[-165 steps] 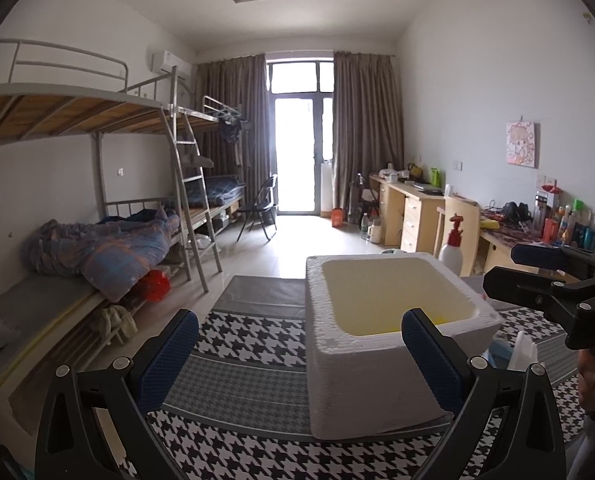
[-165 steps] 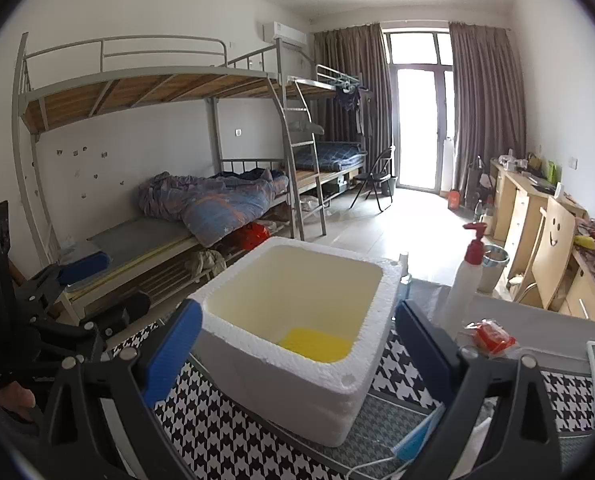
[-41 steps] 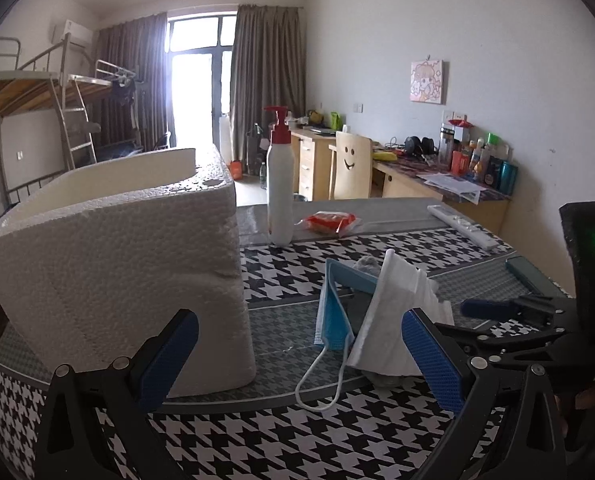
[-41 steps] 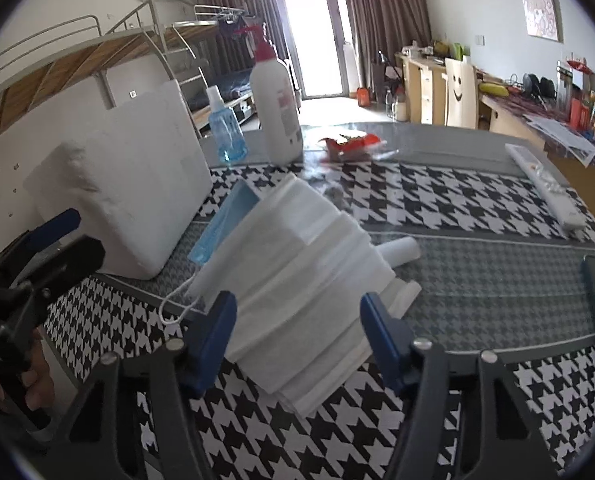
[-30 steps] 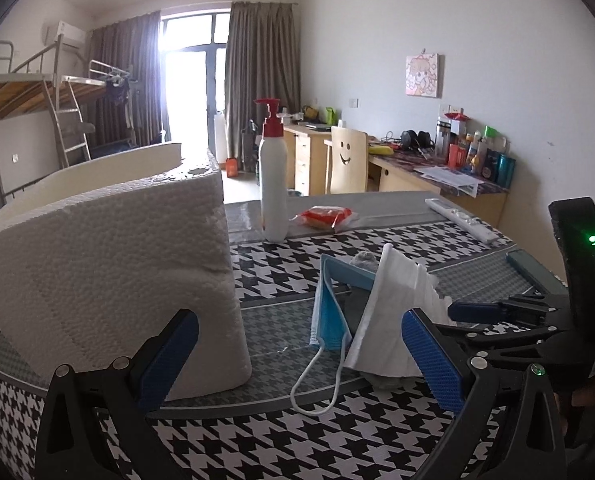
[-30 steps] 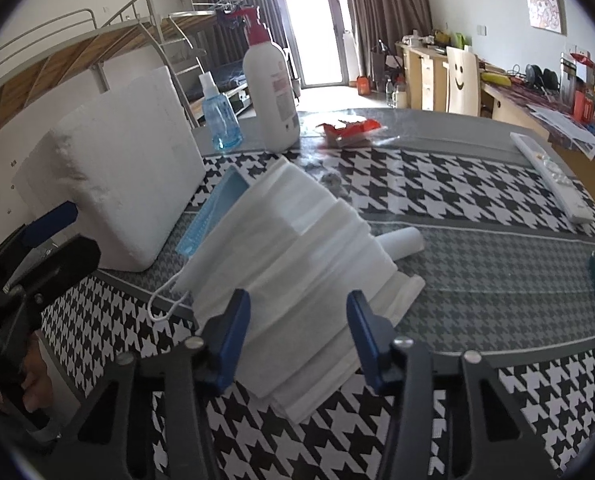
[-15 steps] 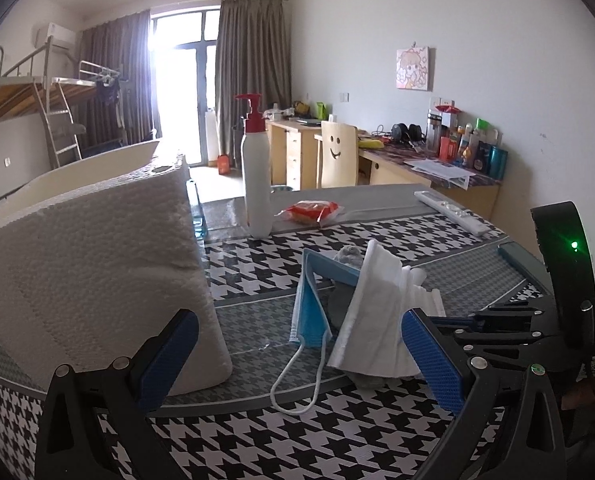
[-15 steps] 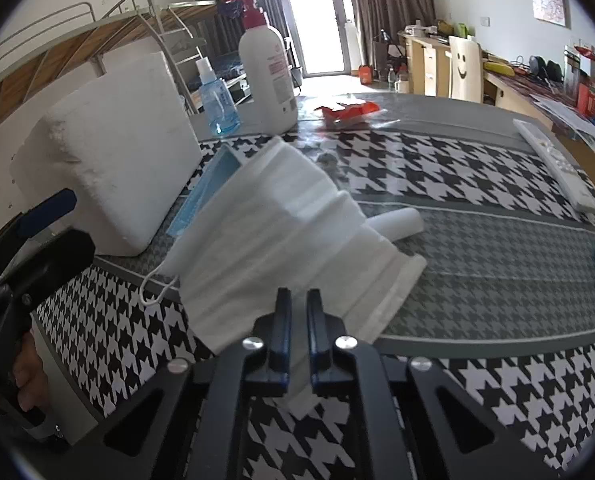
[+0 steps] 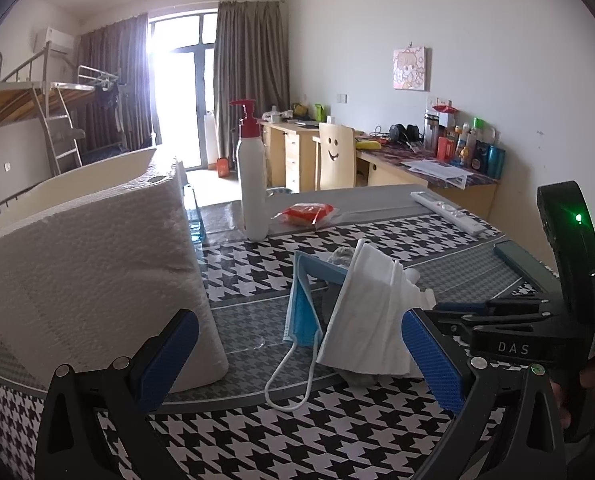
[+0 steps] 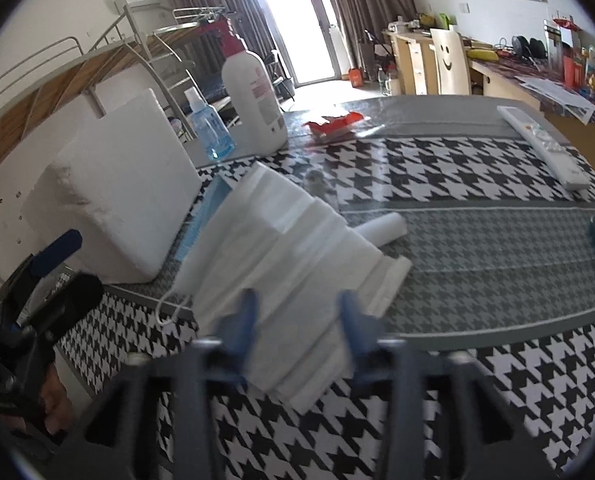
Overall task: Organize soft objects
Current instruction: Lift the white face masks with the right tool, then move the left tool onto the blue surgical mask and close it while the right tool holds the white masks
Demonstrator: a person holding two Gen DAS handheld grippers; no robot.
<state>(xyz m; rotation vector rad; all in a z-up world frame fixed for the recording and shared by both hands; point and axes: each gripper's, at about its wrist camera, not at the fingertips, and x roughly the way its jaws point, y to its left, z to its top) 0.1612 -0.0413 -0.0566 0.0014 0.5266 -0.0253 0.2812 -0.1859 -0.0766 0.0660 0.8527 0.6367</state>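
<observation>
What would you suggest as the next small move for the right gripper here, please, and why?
Probably close the right gripper again. Its jaws are opening with the near edge of the white face mask stack between them, unpinched, and the foam box waits alongside.

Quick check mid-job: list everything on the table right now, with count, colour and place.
foam box: 1, white, table's left side
white masks: 1 stack, centre
blue mask: 1, beside the stack, toward the box
pump bottle: 1, white with red pump, behind
spray bottle: 1, blue, behind the box
red packet: 1, beside the pump bottle
remote: 1, white, far right
left claw: open, empty
right claw: opening, stack between its fingers
</observation>
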